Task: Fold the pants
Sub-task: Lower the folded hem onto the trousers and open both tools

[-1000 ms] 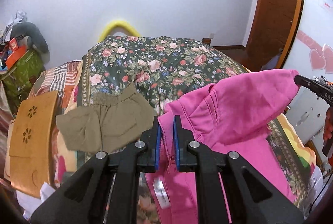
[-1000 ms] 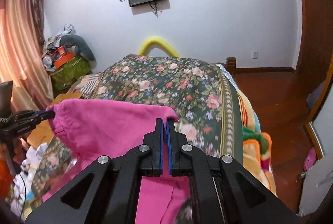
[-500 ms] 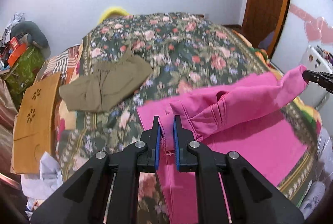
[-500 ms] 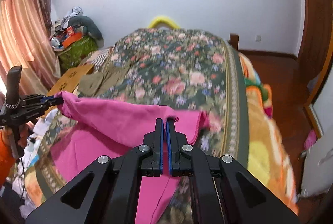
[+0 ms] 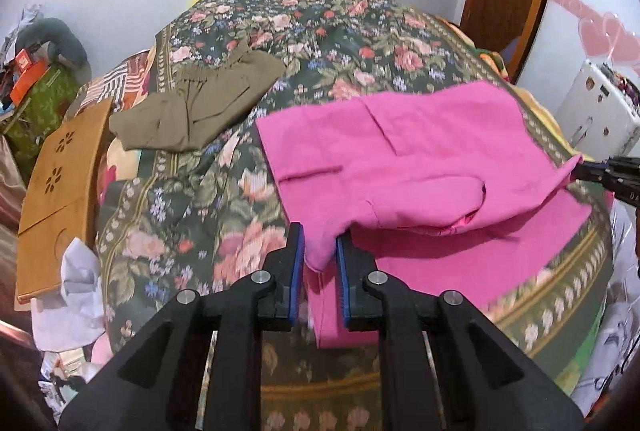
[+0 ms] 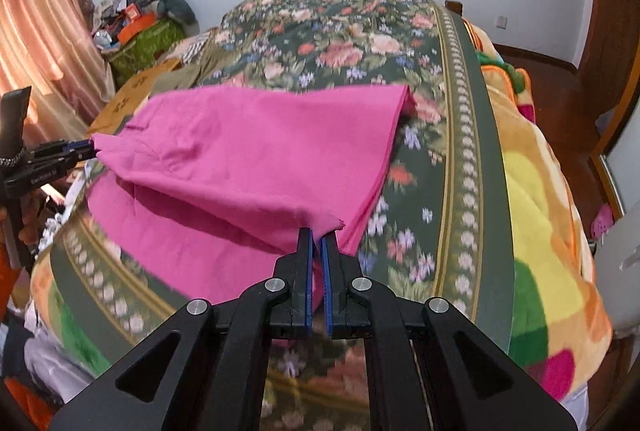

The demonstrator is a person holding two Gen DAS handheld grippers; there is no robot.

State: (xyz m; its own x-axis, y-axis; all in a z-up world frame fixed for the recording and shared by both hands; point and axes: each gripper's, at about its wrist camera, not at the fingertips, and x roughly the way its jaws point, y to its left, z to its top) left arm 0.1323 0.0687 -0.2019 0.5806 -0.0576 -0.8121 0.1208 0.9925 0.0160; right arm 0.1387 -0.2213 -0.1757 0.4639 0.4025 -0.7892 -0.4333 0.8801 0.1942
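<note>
The pink pants [image 5: 420, 159] lie folded over on the flowered bed [image 5: 320, 31], toward its foot. The left gripper [image 5: 320, 259] pinches one near corner, the right gripper [image 6: 316, 247] the other; both jaws are starting to part, cloth between them. Olive shorts [image 5: 200, 107] lie beyond the pants, near the headboard side.

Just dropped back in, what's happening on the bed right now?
A person is folding the pink pants on the flowered bedspread, a handheld gripper in each hand. The left gripper pinches one corner of the top layer and the right gripper pinches the other, with that layer doubled over the lower half and its near edge lifted slightly off it. Both sets of jaws are just starting to open, with cloth between them. A folded olive pair lies farther back on the bed.
</note>
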